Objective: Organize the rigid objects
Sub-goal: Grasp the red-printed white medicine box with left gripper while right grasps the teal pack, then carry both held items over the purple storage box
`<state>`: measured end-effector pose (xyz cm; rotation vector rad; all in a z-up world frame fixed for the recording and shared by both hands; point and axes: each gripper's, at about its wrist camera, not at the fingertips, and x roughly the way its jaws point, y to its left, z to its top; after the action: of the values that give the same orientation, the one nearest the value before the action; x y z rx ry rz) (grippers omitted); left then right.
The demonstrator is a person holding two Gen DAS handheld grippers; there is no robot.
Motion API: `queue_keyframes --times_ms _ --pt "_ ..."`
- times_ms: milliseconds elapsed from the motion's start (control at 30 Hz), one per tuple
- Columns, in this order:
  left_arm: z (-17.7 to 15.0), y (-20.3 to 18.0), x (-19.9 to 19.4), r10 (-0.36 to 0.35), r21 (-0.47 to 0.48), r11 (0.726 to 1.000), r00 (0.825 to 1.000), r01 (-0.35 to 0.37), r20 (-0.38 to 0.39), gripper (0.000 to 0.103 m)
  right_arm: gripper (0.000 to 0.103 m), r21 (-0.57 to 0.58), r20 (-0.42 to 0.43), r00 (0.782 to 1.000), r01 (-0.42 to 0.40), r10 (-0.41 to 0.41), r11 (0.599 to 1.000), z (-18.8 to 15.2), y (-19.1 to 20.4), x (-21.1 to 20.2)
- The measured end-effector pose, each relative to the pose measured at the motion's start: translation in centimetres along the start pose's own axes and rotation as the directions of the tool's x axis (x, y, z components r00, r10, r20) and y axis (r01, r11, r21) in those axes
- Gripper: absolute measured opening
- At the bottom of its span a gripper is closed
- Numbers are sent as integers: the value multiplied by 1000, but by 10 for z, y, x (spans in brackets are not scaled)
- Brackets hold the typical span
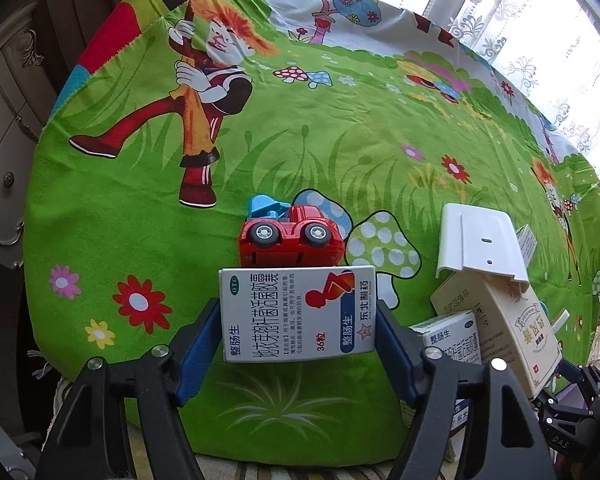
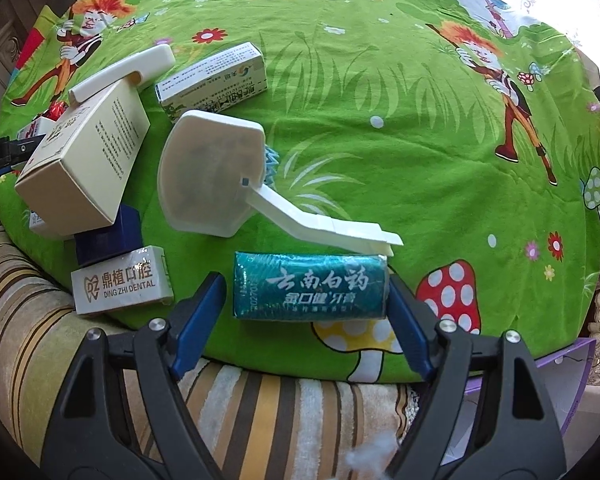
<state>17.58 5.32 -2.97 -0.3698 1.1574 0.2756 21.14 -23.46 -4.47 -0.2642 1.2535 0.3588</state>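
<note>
open cloth (image 2: pixel 380 92) beyond, boxes (image 2: pixel 84 160) crowding left

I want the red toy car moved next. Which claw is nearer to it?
Left. The left claw brackets a white medicine box directly in front of the red toy car. The right claw brackets a teal toothpaste box farther away.

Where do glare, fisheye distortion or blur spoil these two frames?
Left wrist view: window curtain blown out at upper right, cloth edges bowed, white medicine box sharp. Right wrist view: glare at far right, teal toothpaste box print readable, dark corners.
</note>
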Motion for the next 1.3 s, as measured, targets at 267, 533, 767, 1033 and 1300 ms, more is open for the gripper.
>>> queue_keyframes --times_ms 267,533,767,1033,1300 --pt "-12 3 -15 -36 -14 999 999 36 21 73 76 10 44 999 -26 26 1000 -7 -2 -12" --pt "-29 7 -42 -62 -28 998 995 64 82 73 76 20 113 993 -39 37 999 -28 -4 -42" --pt "-49 -3 -65 -101 -3 995 987 102 123 73 76 24 169 985 -48 43 999 -40 -2 -64" --pt "-72 -20 -91 -163 38 986 974 159 157 73 76 58 220 974 -70 55 996 -65 -7 -88" --pt "-93 -51 -101 -243 110 967 960 229 137 73 76 104 251 967 -77 49 992 -91 -24 -109"
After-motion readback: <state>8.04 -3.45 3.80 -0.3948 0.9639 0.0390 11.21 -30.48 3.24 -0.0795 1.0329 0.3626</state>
